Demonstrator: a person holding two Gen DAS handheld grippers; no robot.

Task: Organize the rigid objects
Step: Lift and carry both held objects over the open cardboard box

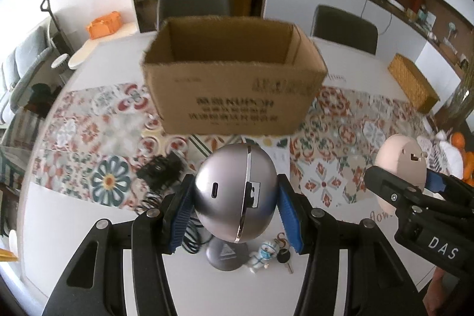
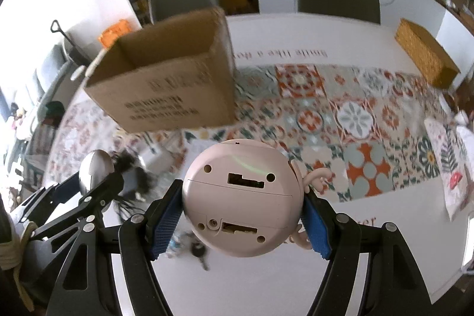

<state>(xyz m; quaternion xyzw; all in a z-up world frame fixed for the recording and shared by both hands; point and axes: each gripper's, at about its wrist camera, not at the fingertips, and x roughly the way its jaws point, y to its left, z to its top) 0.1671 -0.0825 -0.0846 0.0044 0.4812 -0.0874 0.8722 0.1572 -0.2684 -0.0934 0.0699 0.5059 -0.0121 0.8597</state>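
The left gripper (image 1: 235,205) is clamped on a silver ball (image 1: 234,191); both blue pads (image 1: 288,218) press its sides, and the ball is clear of the table (image 1: 74,215). The ball shows a slot port and a chrome seam. Below it on the table stand a grey base (image 1: 226,255), a small figurine (image 1: 263,255) and keys (image 1: 284,259), close together. The right gripper (image 2: 243,219) is clamped on a pink round device (image 2: 241,200), underside facing the camera, also clear of the table. An open cardboard box (image 1: 234,79) stands on the patterned runner (image 1: 109,144), beyond both grippers, its opening upward. A black item (image 1: 161,171) lies on the runner left of the ball. A wicker box (image 1: 411,82) stands at the far right of the table.
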